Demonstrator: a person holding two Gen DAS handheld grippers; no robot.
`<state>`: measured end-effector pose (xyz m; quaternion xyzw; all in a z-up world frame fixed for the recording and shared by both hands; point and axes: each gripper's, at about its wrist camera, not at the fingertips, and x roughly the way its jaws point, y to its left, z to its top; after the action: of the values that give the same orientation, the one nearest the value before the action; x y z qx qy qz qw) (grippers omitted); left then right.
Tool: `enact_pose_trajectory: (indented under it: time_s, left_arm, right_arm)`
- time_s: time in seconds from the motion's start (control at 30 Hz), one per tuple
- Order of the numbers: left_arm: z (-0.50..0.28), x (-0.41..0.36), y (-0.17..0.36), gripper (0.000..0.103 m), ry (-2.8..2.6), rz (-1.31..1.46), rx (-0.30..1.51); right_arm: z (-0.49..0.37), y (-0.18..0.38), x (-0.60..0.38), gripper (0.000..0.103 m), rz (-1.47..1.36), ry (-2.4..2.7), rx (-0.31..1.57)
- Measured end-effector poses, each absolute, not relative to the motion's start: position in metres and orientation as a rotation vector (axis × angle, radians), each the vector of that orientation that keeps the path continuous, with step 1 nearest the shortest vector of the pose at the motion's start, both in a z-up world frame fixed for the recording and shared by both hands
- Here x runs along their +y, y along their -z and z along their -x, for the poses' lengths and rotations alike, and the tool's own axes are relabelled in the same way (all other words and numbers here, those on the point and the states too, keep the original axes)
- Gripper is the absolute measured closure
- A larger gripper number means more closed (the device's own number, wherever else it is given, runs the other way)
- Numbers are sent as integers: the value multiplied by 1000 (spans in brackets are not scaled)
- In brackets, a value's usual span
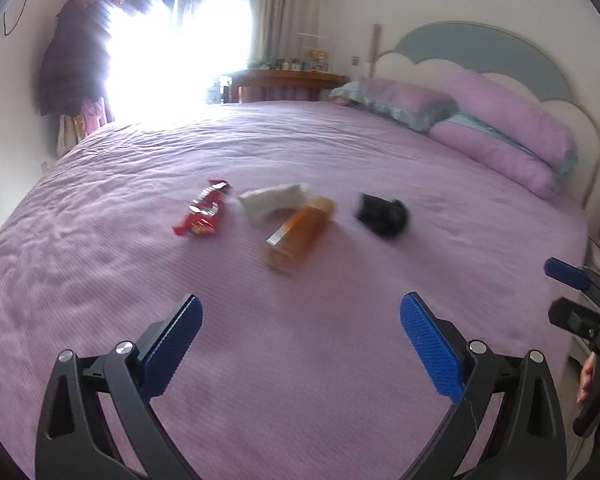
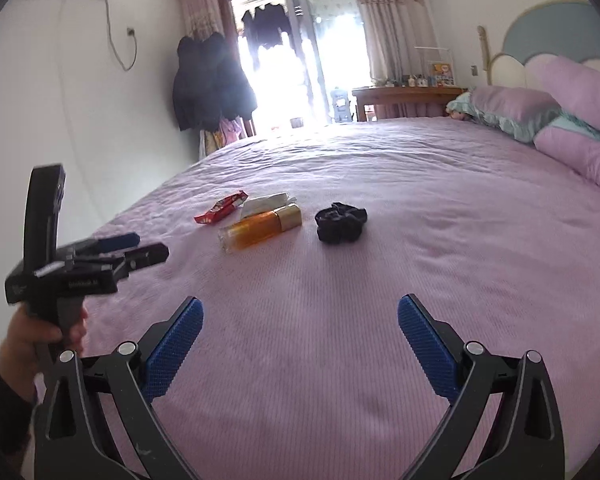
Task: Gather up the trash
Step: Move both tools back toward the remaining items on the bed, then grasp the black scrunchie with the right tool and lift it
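On the purple bed lie a red snack wrapper, a crumpled white tissue, an amber bottle with a gold cap and a black scrunchie. My left gripper is open and empty above the bed, short of the items; it also shows in the right wrist view. My right gripper is open and empty, also short of them; it shows at the right edge of the left wrist view.
Purple pillows lie against the headboard at the right. A wooden desk stands beyond the bed by a bright balcony door. Dark coats hang at the left wall.
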<state>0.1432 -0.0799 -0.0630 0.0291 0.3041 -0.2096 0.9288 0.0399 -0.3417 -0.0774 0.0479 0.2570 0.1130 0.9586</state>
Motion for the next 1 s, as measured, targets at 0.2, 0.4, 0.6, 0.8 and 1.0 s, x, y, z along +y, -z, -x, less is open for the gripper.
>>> enact_pose_trajectory:
  time_s: [0.2, 0.4, 0.6, 0.8, 1.0]
  left_arm:
    - [-191, -64, 67, 4, 408, -32, 649]
    - [-232, -60, 77, 4, 380, -28, 678]
    - [-265, -54, 83, 4, 360, -5, 707]
    - [-288, -48, 88, 4, 340, 21, 734]
    - [-302, -42, 94, 4, 326, 57, 762]
  right_arm:
    - [-91, 79, -336, 9, -77, -229, 530]
    - [-160, 91, -327, 10, -6, -216, 620]
    - [-220, 106, -341, 13, -48, -110, 728]
    - [-274, 125, -347, 39, -128, -111, 870]
    - [-259, 115, -348, 81, -134, -158, 801]
